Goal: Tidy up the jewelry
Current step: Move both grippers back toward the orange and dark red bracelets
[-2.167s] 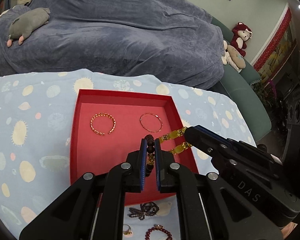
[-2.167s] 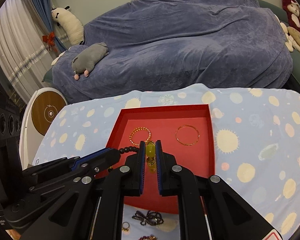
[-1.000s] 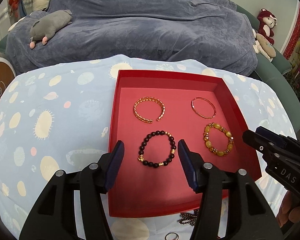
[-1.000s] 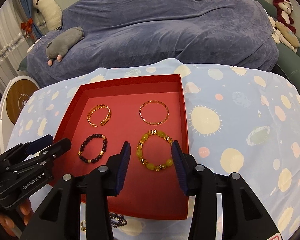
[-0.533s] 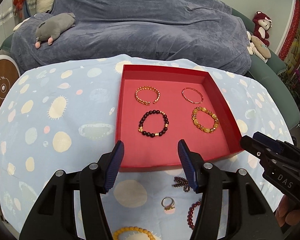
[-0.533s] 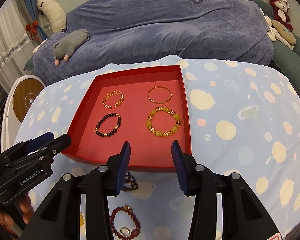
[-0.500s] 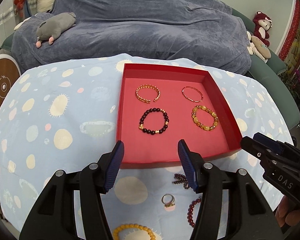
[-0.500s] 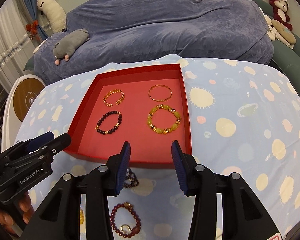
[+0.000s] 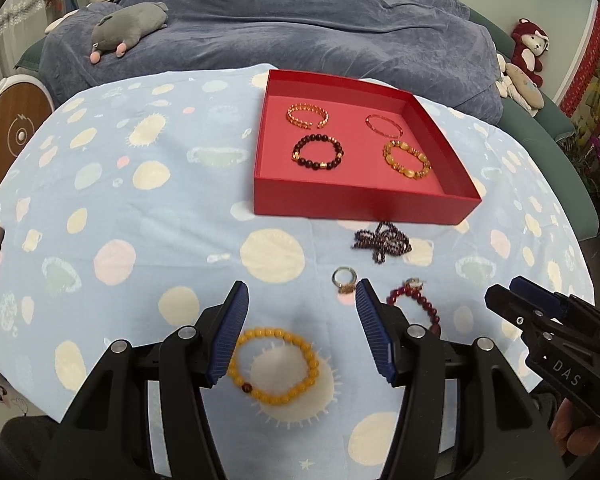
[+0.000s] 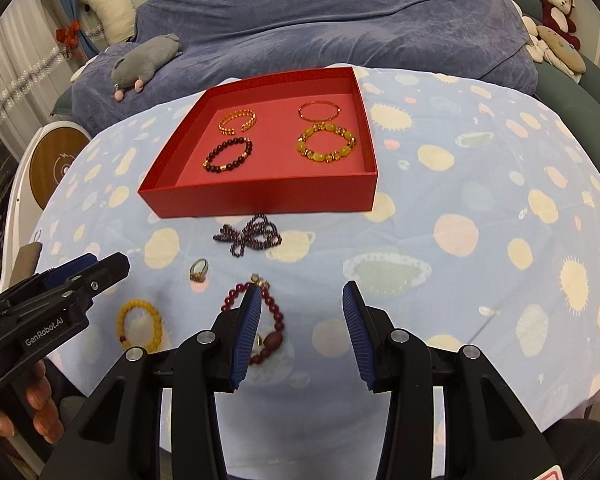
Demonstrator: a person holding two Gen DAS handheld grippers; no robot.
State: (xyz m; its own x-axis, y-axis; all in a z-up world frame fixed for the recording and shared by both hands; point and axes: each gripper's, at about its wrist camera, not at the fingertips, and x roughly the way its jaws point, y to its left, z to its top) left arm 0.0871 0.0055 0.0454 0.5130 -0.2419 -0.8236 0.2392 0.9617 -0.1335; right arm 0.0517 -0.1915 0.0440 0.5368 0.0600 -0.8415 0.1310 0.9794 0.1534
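A red tray (image 9: 364,204) (image 10: 260,200) holds a gold cuff (image 9: 307,115), a thin bangle (image 9: 383,125), a dark bead bracelet (image 9: 318,153) and a yellow bead bracelet (image 9: 406,159). On the cloth in front lie a dark purple bead strand (image 9: 382,242) (image 10: 247,236), a ring (image 9: 344,279) (image 10: 199,270), a red bead bracelet (image 9: 414,305) (image 10: 270,320) and a yellow bead bracelet (image 9: 274,366) (image 10: 139,325). My left gripper (image 9: 302,316) is open and empty above the yellow bracelet. My right gripper (image 10: 302,316) is open and empty beside the red bracelet.
The table wears a light blue spotted cloth (image 9: 120,200). Behind it is a sofa under a blue cover (image 9: 300,20) with a grey plush toy (image 9: 128,26). A round wooden disc (image 9: 14,132) stands at the left. Plush toys (image 9: 528,60) sit at the right.
Both grippers have let go of their bracelets in the tray, opened and pulled back toward me. The loose jewelry in front of the tray has come into view.
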